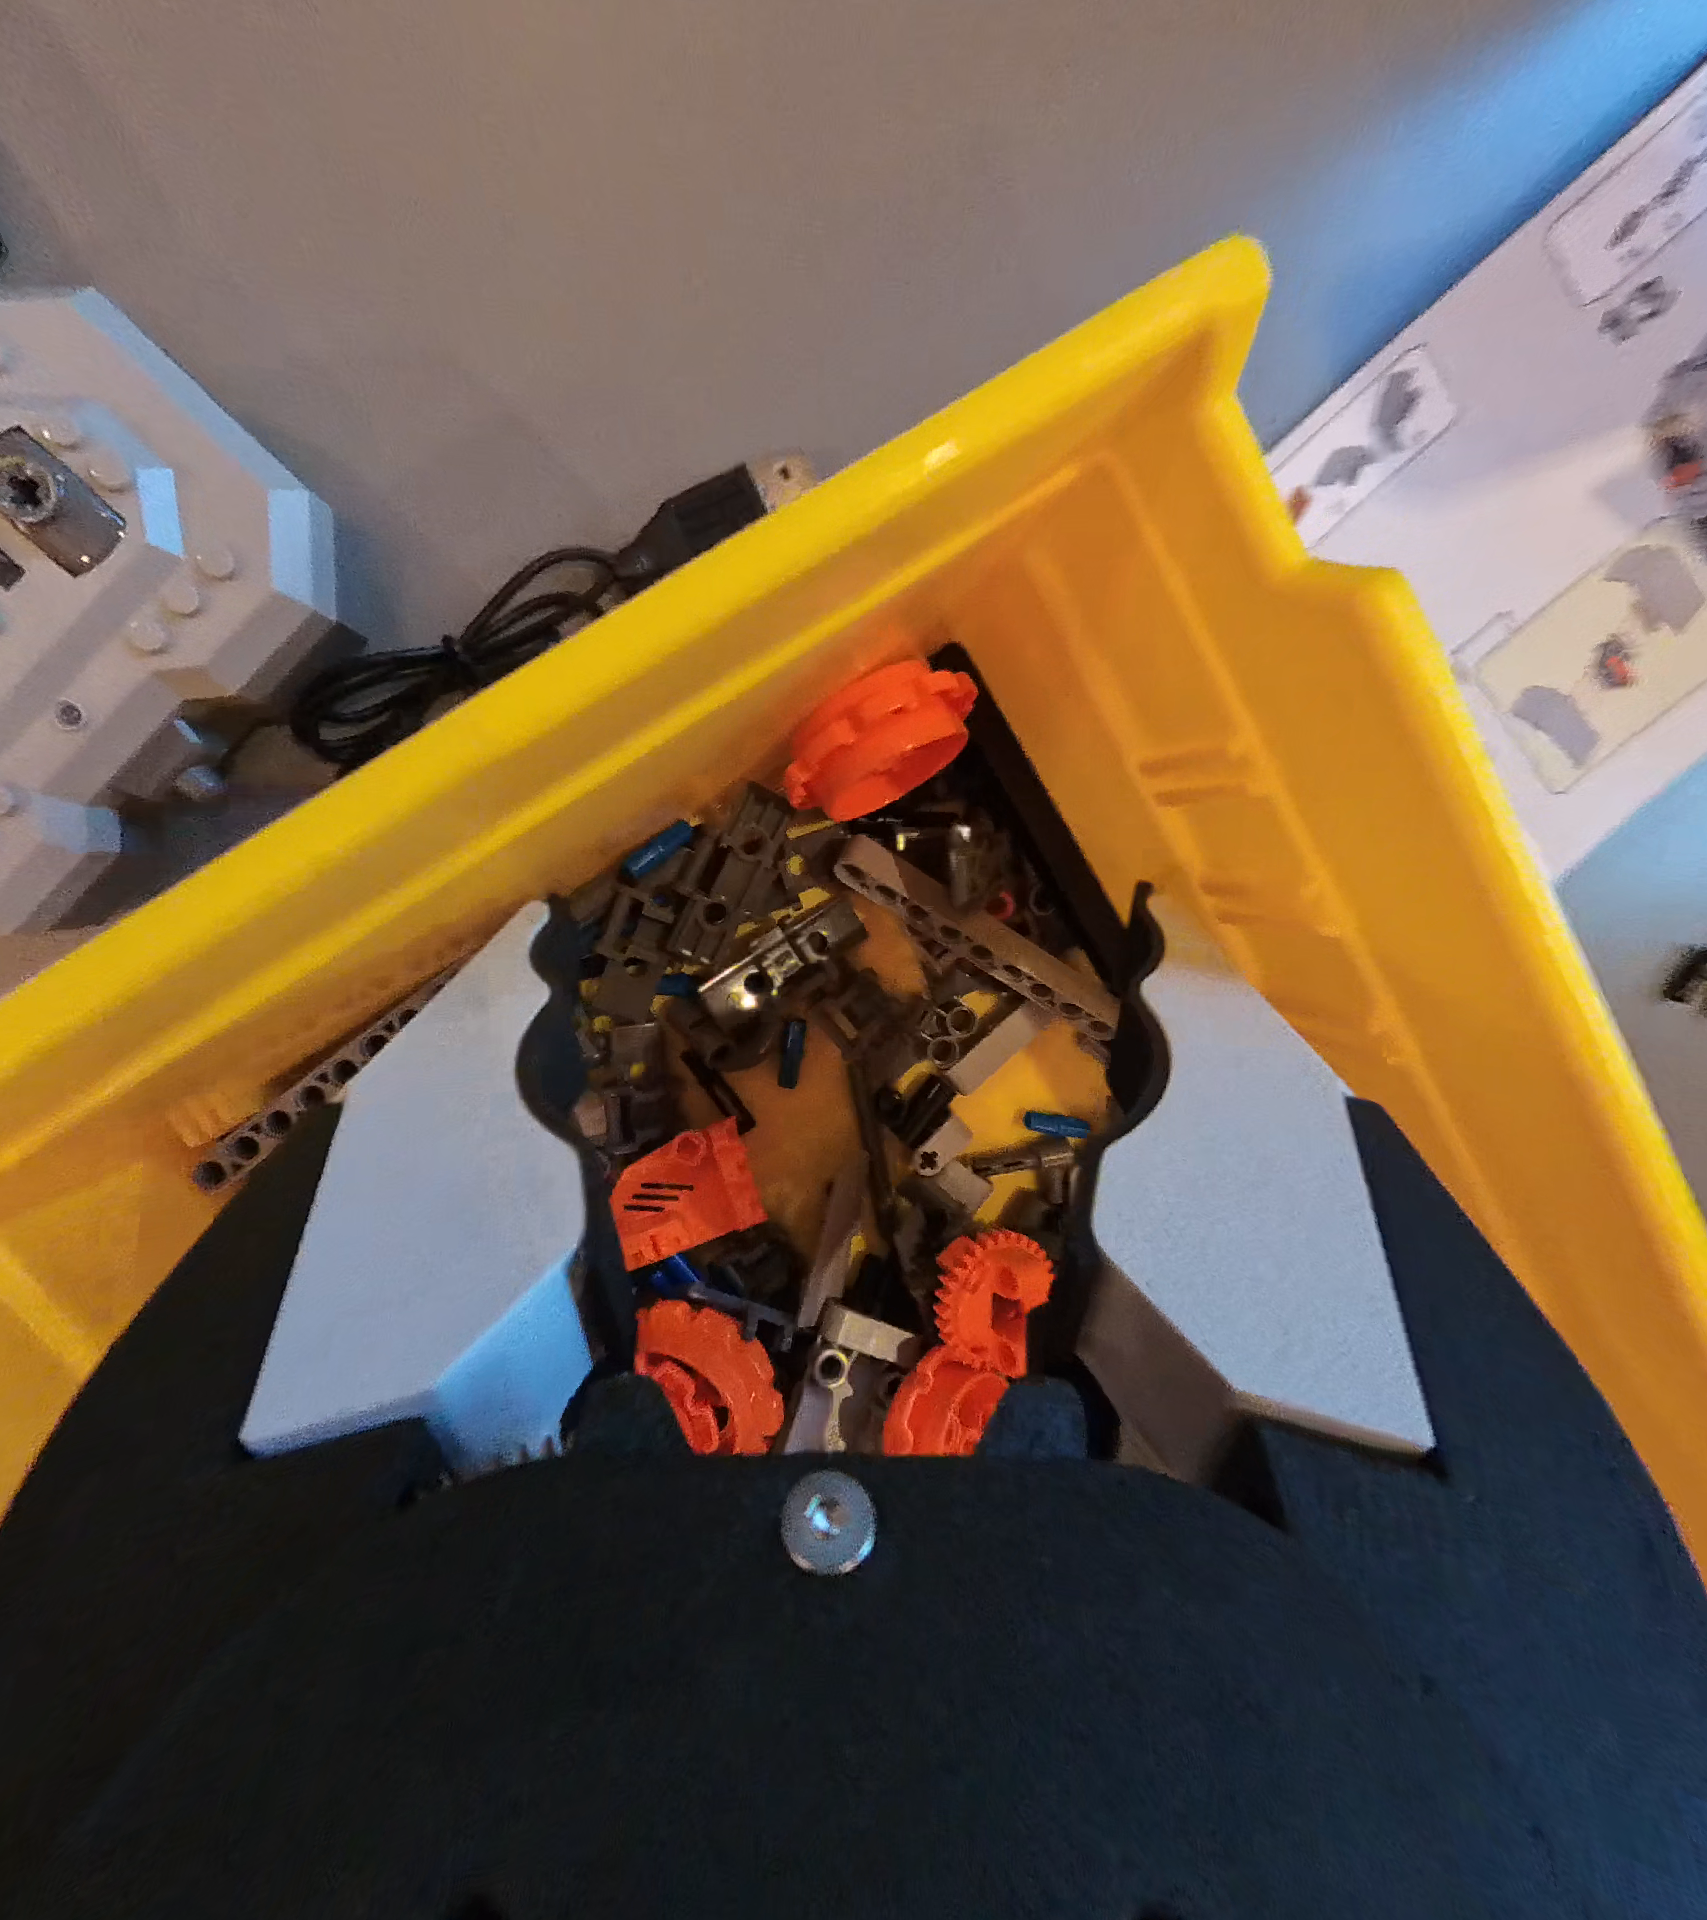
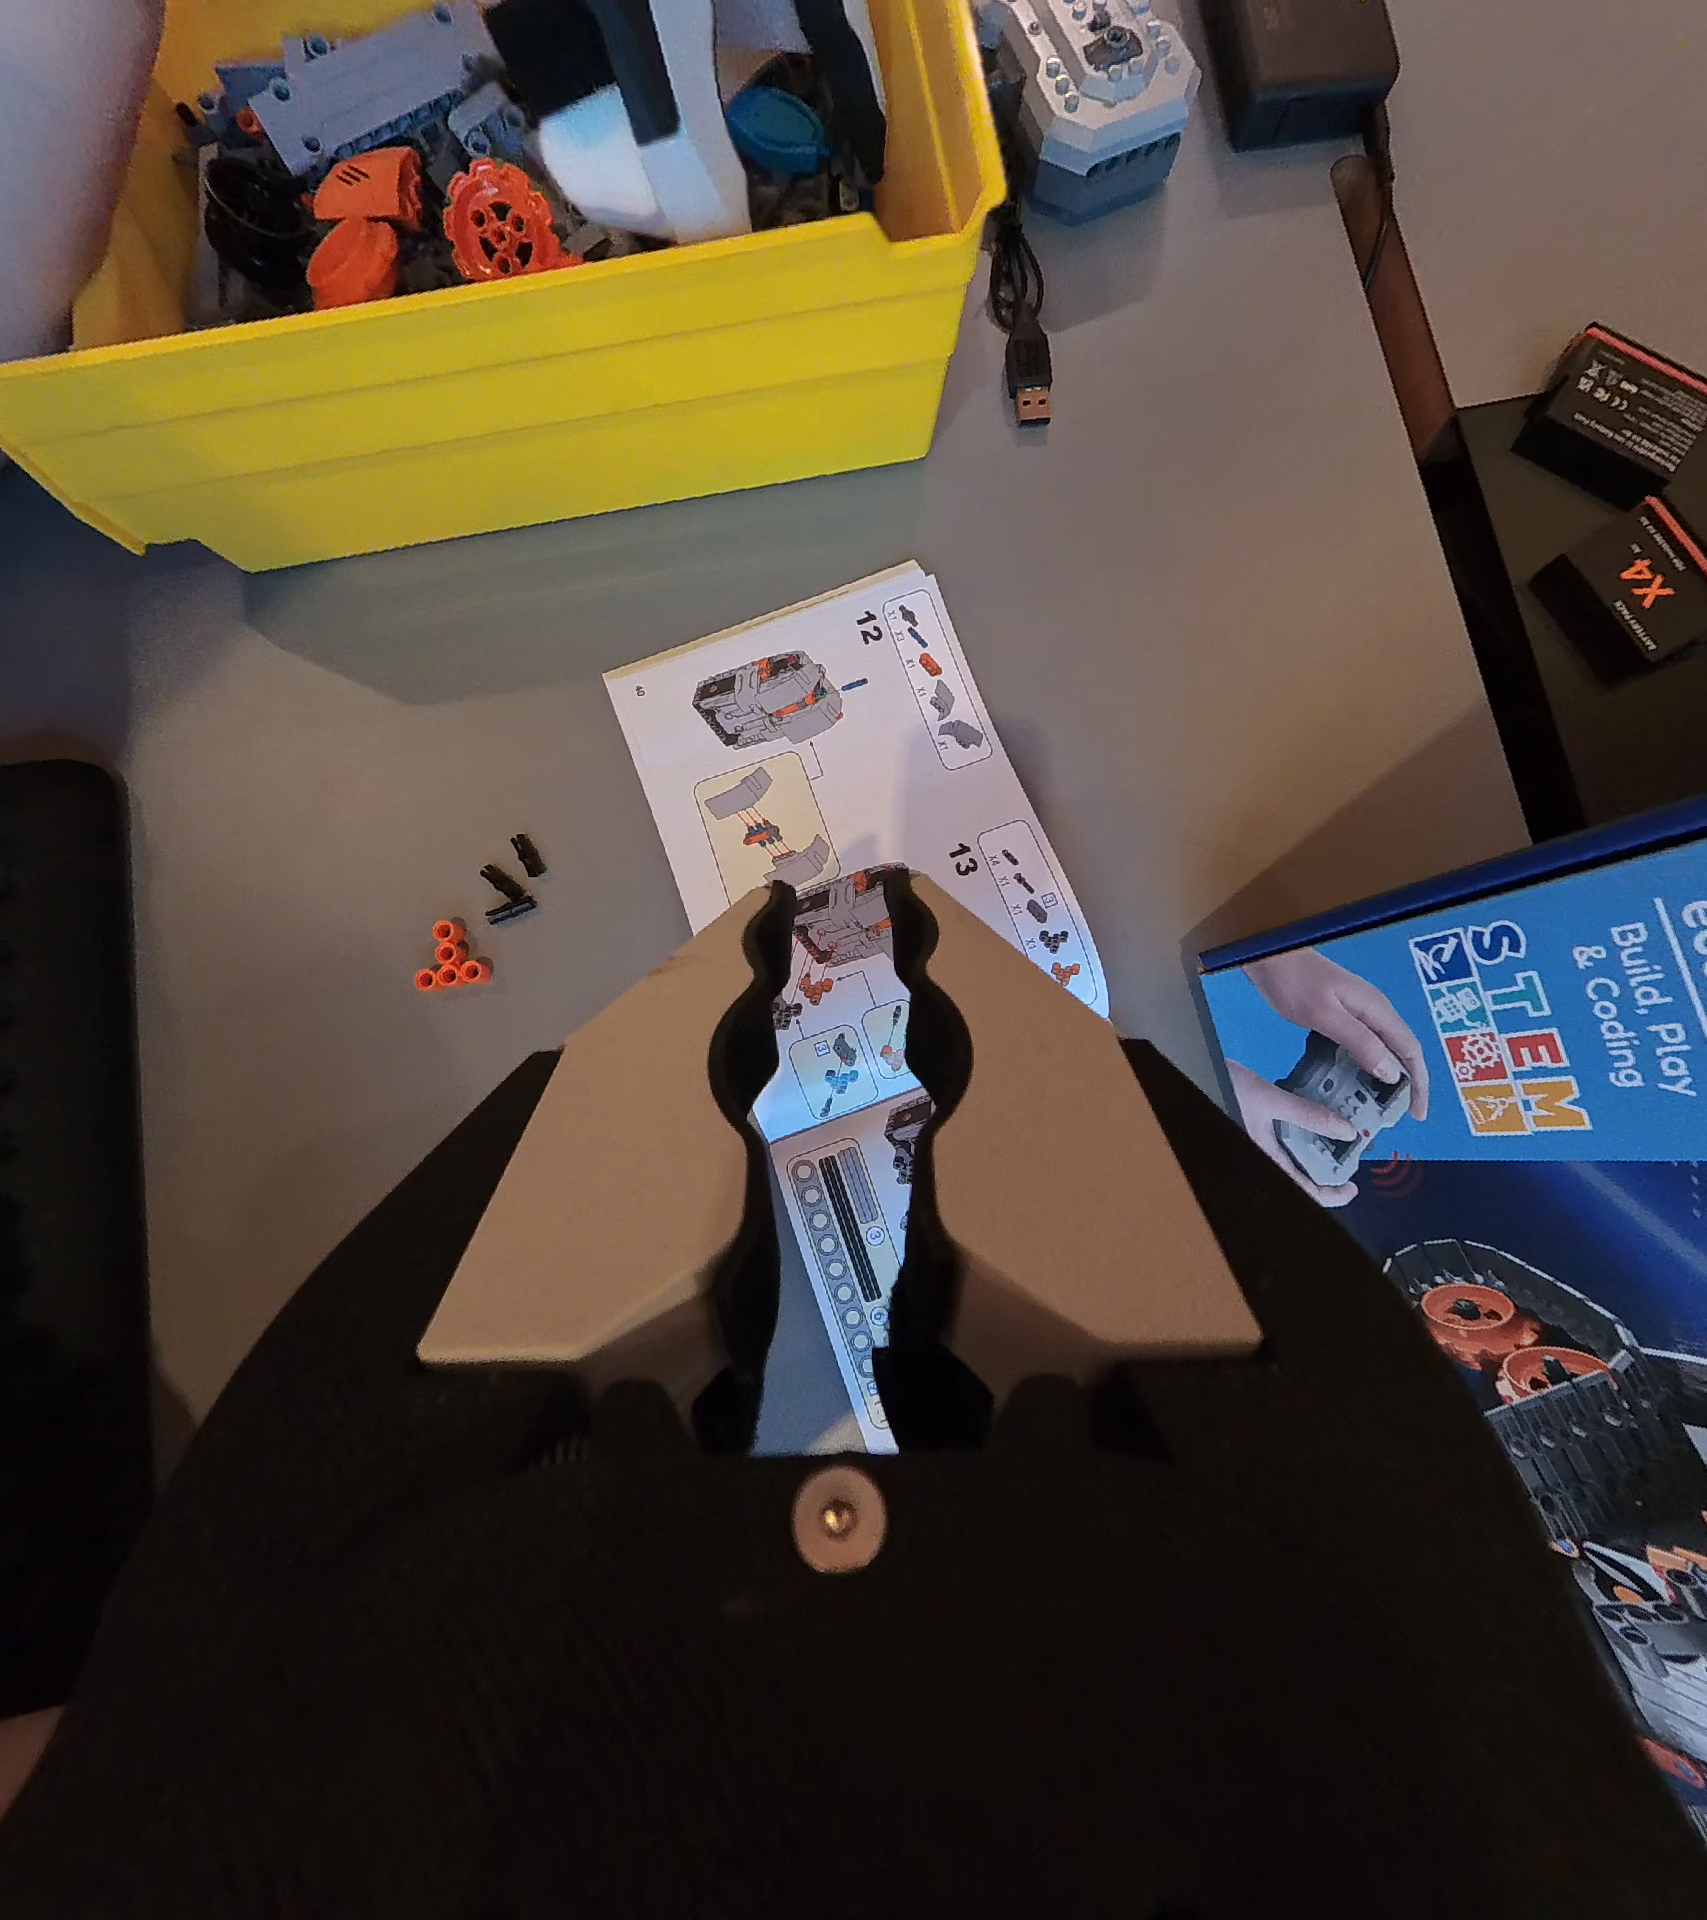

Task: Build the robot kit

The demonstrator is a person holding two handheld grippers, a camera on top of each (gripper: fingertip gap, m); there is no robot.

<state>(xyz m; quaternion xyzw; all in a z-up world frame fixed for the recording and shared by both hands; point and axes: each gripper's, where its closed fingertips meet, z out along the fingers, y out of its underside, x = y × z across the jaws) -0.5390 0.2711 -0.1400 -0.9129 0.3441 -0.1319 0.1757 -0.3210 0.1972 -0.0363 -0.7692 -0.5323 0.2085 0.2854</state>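
The left gripper [image 1: 828,997] hangs right over the yellow bin [image 1: 1192,582], jaws spread wide and empty, fingertips dipped among the loose building parts [image 1: 828,1039] that fill it: grey beams, blue pins, orange gears. Straight ahead of its tips sits an orange round hub [image 1: 878,736], tucked into the bin's far corner; a long grey perforated beam [image 1: 994,951] runs diagonally across the pile, from near that hub down toward the right finger. Just outside the bin's wall there's a grey motor block [image 1: 70,582] with a coiled black cable [image 1: 475,655] beside it. Over on the other side, the right gripper [image 2: 841,894] hovers above the table [image 2: 309,727], jaws close together with only a narrow gap, nothing between them, tips poised over the open instruction booklet [image 2: 828,717]. The bin lies ahead and to its left, well apart, so the left gripper is plainly the nearer one to the parts. Left of the booklet, a small cluster of orange bushings [image 2: 452,961] and a few black pins [image 2: 514,881] lie on the tabletop, near each other. To the right sits the blue kit box [image 2: 1576,1143], and beyond it two black battery packs [image 2: 1623,499].
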